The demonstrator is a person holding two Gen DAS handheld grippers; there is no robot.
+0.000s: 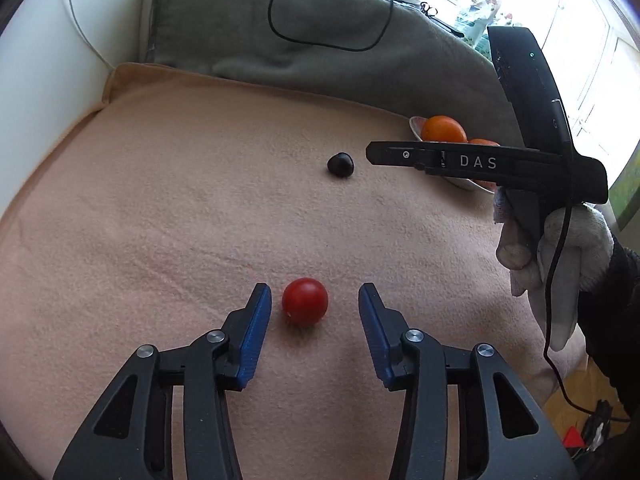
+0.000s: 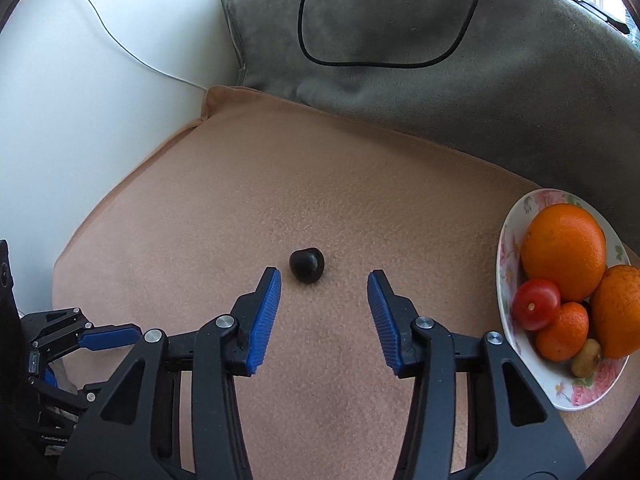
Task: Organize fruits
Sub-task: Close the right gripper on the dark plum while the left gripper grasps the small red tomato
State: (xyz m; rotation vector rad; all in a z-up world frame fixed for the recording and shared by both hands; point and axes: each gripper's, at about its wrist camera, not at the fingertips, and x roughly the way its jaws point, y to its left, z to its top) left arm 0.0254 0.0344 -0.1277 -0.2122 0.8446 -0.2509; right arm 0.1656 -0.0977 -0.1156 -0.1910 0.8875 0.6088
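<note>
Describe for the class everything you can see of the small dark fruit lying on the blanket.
The small dark fruit is almost black, glossy and smooth, rounded with a slight dip on top. It lies alone on the peach blanket, outside the floral bowl. Nothing else touches it. The open right gripper points toward it, its tips just short of the fruit, which sits nearer the left-hand fingertip.

Tomatoes: two, one loose on the blanket (image 1: 140, 208) at 6 o'clock (image 1: 305, 301) and one in the floral bowl (image 2: 505, 240) at 3 o'clock (image 2: 536, 304). Oranges: three (image 2: 564, 252) (image 2: 618, 310) (image 2: 562, 332). Dark plum: one (image 2: 307, 265). Small brown fruit: one (image 2: 586, 358). Bowls: one.
</note>
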